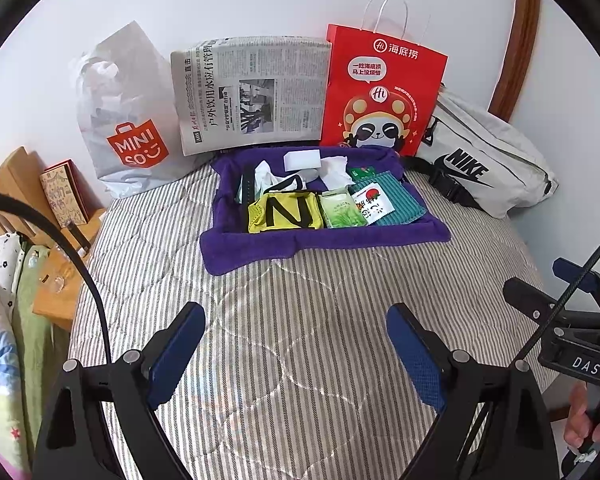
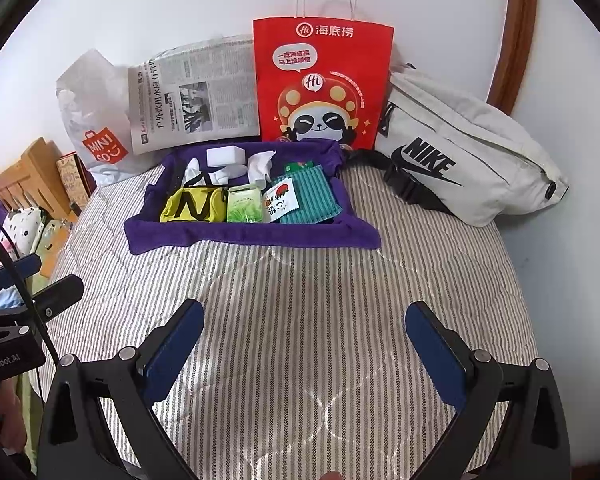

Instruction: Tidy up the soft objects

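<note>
We hold left tool (image 1: 296, 344) & right tool (image 2: 306, 340) wide open, both empty, over the bed (image 1: 320, 340). Soft items wait grouped in purple towel tray (image 1: 236, 246), probably for sorting into the bags.

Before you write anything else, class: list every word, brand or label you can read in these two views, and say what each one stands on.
"MINISO": white plastic bag.
"海底捞" and "Hi": red paper bag.
"NIKE": grey waist bag.
"N": yellow pouch in the purple tray.
"DAS": right gripper's body, left wrist view.
"GenRobot.AI": left gripper's body, right wrist view.
Newspaper: print too small to read.
Packets in the tray: too blurred.
</note>
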The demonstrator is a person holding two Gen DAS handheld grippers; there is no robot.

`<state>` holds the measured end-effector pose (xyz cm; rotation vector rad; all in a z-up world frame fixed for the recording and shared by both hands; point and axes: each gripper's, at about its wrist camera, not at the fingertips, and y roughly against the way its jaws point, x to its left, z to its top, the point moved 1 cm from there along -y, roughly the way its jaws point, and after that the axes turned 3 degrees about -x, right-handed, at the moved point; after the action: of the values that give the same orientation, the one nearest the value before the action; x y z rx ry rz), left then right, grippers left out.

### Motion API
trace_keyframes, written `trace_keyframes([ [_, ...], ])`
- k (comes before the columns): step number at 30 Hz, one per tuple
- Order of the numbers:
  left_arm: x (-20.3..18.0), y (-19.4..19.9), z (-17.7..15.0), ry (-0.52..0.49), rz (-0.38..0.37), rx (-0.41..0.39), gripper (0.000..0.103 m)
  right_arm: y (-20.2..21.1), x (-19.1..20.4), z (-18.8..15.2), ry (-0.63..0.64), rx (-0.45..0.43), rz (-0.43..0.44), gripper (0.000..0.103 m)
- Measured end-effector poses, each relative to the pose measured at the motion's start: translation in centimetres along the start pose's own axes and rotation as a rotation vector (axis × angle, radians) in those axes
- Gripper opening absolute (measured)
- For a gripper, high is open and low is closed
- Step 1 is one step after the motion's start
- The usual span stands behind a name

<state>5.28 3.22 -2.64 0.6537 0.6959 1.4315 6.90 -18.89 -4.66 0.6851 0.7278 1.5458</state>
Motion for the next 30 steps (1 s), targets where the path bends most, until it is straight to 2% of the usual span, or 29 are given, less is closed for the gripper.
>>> trace_keyframes([
  [30,0.29,-0.59,-0.10,-0.006,-0.002,0.015,0.092,-0.27,0.08,0.15,0.003,0.007,-0.005,0.100],
])
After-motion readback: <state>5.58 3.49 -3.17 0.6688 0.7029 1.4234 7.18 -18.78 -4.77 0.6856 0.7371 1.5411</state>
